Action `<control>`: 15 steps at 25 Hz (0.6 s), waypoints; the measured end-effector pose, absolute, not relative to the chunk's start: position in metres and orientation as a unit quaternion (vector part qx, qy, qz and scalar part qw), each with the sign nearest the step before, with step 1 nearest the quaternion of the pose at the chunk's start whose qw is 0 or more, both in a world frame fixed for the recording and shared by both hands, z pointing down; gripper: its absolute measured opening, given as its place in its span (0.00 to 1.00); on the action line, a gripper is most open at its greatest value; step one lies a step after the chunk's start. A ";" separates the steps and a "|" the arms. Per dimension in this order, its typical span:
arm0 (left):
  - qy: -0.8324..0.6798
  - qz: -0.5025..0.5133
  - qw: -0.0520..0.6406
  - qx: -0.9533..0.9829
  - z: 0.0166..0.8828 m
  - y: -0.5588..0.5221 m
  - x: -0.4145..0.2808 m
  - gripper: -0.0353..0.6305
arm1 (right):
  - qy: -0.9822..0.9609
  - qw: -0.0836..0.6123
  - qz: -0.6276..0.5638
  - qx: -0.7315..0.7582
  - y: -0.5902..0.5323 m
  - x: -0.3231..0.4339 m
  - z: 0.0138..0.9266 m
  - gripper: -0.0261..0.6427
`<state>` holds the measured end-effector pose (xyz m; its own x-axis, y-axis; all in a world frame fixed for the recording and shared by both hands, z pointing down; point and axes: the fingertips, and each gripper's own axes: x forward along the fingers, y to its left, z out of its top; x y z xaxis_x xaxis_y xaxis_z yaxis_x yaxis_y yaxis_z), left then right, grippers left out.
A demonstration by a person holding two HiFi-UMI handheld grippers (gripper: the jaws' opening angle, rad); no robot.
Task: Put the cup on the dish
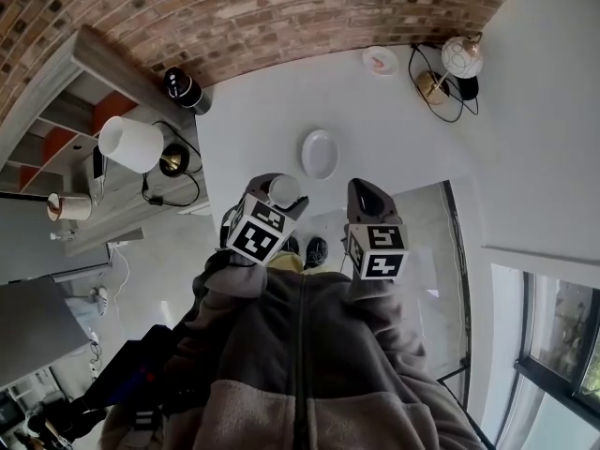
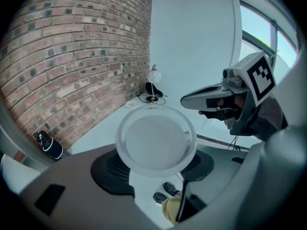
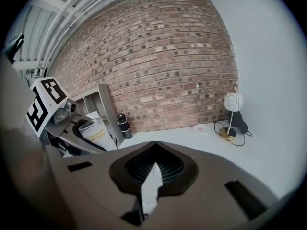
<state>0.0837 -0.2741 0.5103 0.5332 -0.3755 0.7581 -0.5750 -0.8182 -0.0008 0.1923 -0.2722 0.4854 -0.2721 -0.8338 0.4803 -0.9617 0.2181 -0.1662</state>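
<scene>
Translucent plastic is filling the middle of the left gripper view: the cup (image 2: 156,140) is sitting between the two jaws of the left gripper (image 1: 272,190), and the jaws are pressing on it from both sides, so this gripper is grasping the cup. In this view the cup is showing as a round face towards the camera. The person is holding it up in the air, above the pale floor (image 1: 394,129). The white dish (image 1: 320,153) is lying on this floor with nothing on it, and in the head view the cup is appearing just beside its near edge, apart from it. The right gripper (image 3: 153,174) is hanging beside the left one; its jaws are clenched together with only a thin slit between them, and they are carrying nothing. Behind the dish a brick wall (image 1: 281,7) is running. Near this wall a globe lamp (image 1: 462,57) with a black cable and a small pink-marked plate (image 1: 380,60) are standing on the floor, well apart from the dish.
</scene>
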 end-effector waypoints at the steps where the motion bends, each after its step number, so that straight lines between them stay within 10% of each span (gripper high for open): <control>1: -0.272 0.398 0.123 0.867 0.510 -0.277 0.084 0.44 | -0.765 0.147 0.219 0.587 -0.273 0.192 0.484 0.04; 15: -0.242 0.410 0.128 0.870 0.539 -0.296 0.093 0.44 | -0.738 0.168 0.240 0.608 -0.288 0.199 0.511 0.04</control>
